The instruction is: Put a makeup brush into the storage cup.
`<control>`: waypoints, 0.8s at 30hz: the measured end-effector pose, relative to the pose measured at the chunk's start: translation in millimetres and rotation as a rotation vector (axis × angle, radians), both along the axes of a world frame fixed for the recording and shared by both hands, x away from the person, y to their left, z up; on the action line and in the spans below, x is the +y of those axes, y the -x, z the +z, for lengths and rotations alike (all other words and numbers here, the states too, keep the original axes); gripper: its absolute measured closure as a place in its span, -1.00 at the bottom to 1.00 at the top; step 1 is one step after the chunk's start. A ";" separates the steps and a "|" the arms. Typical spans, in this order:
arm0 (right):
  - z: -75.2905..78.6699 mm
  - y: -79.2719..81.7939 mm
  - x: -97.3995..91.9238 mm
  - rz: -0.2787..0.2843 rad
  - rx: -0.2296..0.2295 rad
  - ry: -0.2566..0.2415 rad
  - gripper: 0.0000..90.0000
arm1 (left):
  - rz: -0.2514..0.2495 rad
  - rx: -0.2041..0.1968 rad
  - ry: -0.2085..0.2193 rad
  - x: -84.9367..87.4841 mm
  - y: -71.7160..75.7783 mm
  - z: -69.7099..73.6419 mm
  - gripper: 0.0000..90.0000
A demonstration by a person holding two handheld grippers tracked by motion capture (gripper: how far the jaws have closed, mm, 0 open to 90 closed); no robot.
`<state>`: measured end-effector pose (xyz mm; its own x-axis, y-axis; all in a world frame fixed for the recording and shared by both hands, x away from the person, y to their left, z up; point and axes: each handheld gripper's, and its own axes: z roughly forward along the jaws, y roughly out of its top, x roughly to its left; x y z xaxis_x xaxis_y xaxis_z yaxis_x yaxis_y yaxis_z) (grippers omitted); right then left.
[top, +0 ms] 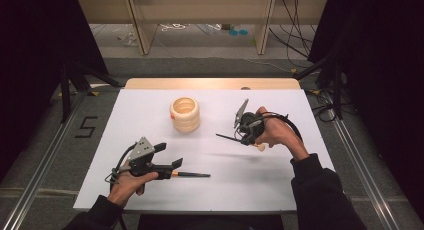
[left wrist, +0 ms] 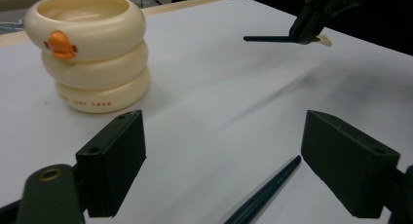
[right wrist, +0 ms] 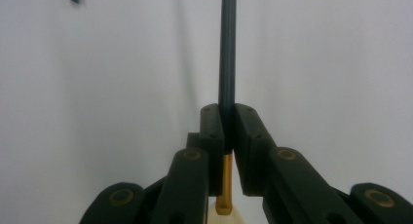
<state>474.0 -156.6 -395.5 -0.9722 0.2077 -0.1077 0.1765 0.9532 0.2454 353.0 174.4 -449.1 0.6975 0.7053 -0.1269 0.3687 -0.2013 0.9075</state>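
Note:
A cream holder (top: 185, 115) made of stacked rings, with an orange duck bill (left wrist: 61, 44), stands upright on the white table top (top: 280, 185) left of centre. My right gripper (top: 240, 135) hovers to its right, shut on a thin dark pen (top: 226, 137) that points left; the pads (right wrist: 243, 131) clamp its shaft (right wrist: 227, 63) just above a gold band (right wrist: 224, 185). My left gripper (top: 169, 155) is open at the front left. A second dark pen (top: 192, 175) lies flat on the table below and between its fingers (left wrist: 117, 156).
A wooden strip (top: 210, 83) borders the table's far edge. Beyond it are shelf legs (top: 140, 30) and loose cables (top: 292, 35) on the floor. Dark stands (top: 70, 85) flank both sides, and a "5" (top: 86, 126) is marked on the floor at left.

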 end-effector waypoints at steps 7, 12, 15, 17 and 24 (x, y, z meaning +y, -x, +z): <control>7.5 20.5 13.6 0.099 -0.019 -0.012 0.85 | -0.026 0.006 -0.021 -3.0 -2.3 1.1 -0.64; 9.2 31.3 21.7 0.146 -0.023 -0.025 0.85 | -0.061 0.014 -0.005 1.2 -7.7 6.3 -0.63; 7.4 39.8 29.7 0.179 -0.019 -0.011 0.85 | -0.065 0.038 0.015 0.5 -11.1 8.8 -0.62; 6.9 42.2 31.7 0.180 -0.017 -0.009 0.85 | -0.081 0.045 0.004 -0.9 -13.1 10.1 -0.62; 2.6 56.7 43.3 0.229 0.008 0.040 0.85 | -0.141 0.077 -0.018 -8.4 -14.7 14.3 -0.60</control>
<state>417.3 -113.3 -392.8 -0.9944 -0.0229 -0.1033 -0.0439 0.9776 0.2059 367.7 166.0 -434.9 0.7787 0.6035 -0.1718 0.4037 -0.2723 0.8734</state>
